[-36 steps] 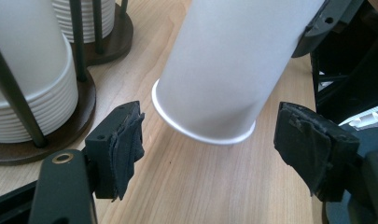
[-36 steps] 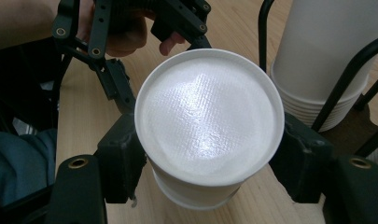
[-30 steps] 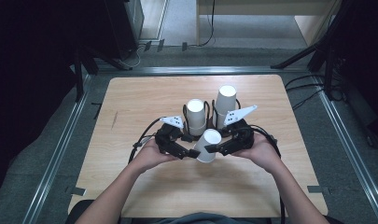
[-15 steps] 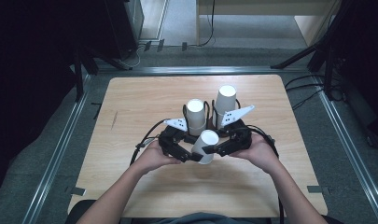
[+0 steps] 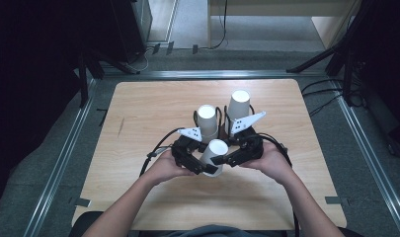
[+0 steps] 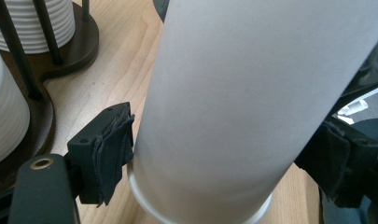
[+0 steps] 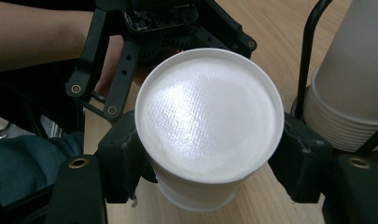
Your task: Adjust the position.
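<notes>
**White cup clamped between both tongs**

Held upside down between the two tongs: one white paper cup (image 5: pixel 213 156), matte, smooth-walled, tapering toward a flat, faintly textured base that faces up, with the rolled rim at the bottom. Gripped low near the rim by the left tongs (image 6: pixel 214 154), fabric-covered pads pressed against each side. Gripped higher, just under the base, by the right tongs (image 7: pixel 209 163), pads tight against both flanks. Raised above the table (image 5: pixel 138 108). Just beyond the tongs, two stacks (image 5: pixel 207 121) of white cups in dark wire holders.
</notes>
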A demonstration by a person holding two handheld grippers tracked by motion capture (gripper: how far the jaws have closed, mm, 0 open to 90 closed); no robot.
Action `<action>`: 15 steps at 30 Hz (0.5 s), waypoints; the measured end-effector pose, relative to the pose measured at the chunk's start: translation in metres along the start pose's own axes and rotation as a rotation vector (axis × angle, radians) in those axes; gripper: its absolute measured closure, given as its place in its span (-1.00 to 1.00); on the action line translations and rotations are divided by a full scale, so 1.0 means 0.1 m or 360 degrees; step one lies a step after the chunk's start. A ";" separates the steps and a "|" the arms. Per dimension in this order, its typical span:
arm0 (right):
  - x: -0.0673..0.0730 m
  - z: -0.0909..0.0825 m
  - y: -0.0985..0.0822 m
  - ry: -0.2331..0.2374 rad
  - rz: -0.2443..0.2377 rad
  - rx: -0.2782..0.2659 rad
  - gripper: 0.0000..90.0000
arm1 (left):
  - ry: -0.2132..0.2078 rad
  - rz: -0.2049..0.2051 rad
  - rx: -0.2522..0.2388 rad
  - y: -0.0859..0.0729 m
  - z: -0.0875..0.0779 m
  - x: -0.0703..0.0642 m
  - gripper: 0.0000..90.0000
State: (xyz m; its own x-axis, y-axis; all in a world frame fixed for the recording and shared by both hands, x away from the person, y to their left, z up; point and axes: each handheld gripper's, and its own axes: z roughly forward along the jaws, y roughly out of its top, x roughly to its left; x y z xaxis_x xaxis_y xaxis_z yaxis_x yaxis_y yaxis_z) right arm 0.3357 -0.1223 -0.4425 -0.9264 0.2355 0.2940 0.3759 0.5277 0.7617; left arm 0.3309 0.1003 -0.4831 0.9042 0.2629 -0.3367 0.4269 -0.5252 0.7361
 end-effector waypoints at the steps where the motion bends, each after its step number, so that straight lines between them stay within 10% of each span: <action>1: 0.00 -0.01 0.00 -0.0002 -0.0006 0.0001 -0.27 | -0.0003 0.0001 -0.0003 0.00 0.00 0.00 -0.64; 15: -0.03 -0.02 -0.01 0.0026 0.0037 -0.0010 -0.26 | 0.0004 0.0084 -0.0004 0.01 0.00 -0.05 -0.45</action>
State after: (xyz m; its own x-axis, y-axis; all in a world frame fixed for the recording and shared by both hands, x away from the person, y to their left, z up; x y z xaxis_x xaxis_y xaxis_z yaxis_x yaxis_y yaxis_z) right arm 0.3378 -0.1251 -0.4425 -0.9175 0.2343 0.3213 0.3975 0.5170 0.7581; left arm 0.3271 0.0981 -0.4809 0.9255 0.2368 -0.2957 0.3783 -0.5365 0.7544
